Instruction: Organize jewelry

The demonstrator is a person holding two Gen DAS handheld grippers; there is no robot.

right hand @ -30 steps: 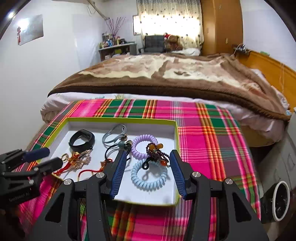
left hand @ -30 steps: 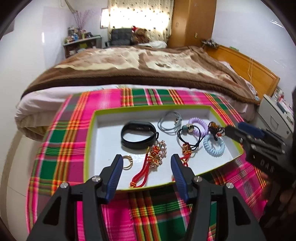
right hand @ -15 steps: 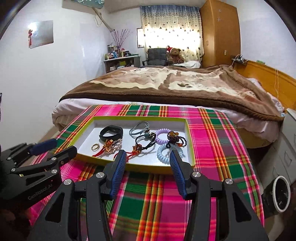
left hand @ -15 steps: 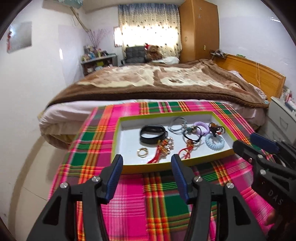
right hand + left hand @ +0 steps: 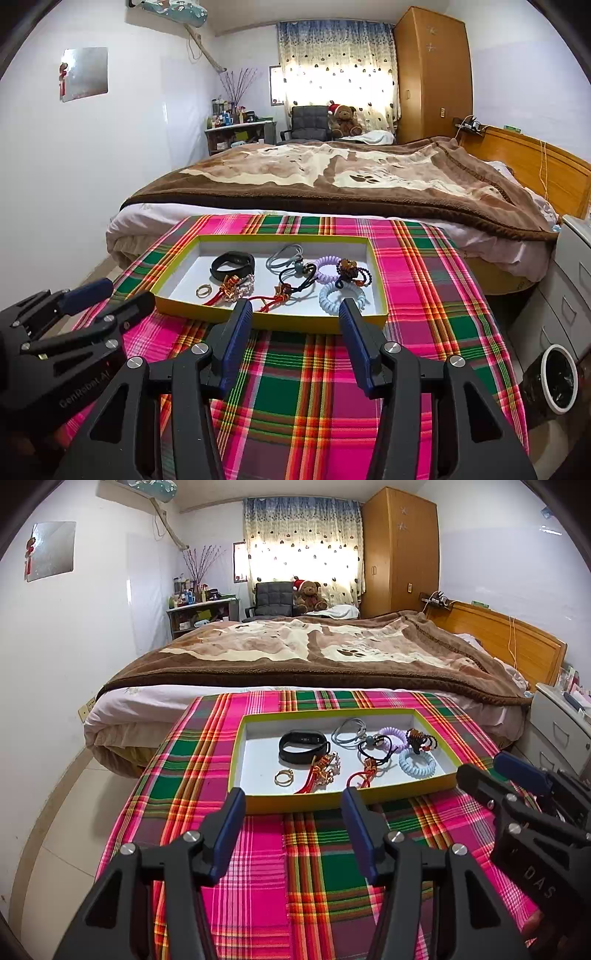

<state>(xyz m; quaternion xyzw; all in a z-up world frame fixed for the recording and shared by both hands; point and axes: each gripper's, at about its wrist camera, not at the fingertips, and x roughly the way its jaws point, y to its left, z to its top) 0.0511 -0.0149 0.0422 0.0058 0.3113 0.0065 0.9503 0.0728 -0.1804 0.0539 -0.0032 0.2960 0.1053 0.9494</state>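
A yellow-rimmed white tray [image 5: 258, 805] [image 5: 376, 266] sits on a plaid cloth. It holds a black band [image 5: 303, 746] [image 5: 232, 266], a gold ring [image 5: 283, 776] [image 5: 203, 291], red beaded tassels [image 5: 322, 771], grey cords [image 5: 349, 731], a black hair tie [image 5: 373, 751], a purple coil [image 5: 393, 734] [image 5: 327, 263], a blue coil [image 5: 417, 766] [image 5: 341, 299] and a beaded piece [image 5: 419, 736]. My left gripper [image 5: 293, 801] is open and empty, short of the tray's near edge. My right gripper [image 5: 295, 314] is open and empty, also before the near edge.
The plaid cloth [image 5: 258, 867] covers a small table against a bed with a brown blanket [image 5: 314, 653]. White drawers [image 5: 561, 731] stand at the right, and a bin [image 5: 557, 384] is on the floor.
Both grippers have pulled back and up from the tray, which now lies farther ahead. Both stayed open and empty.
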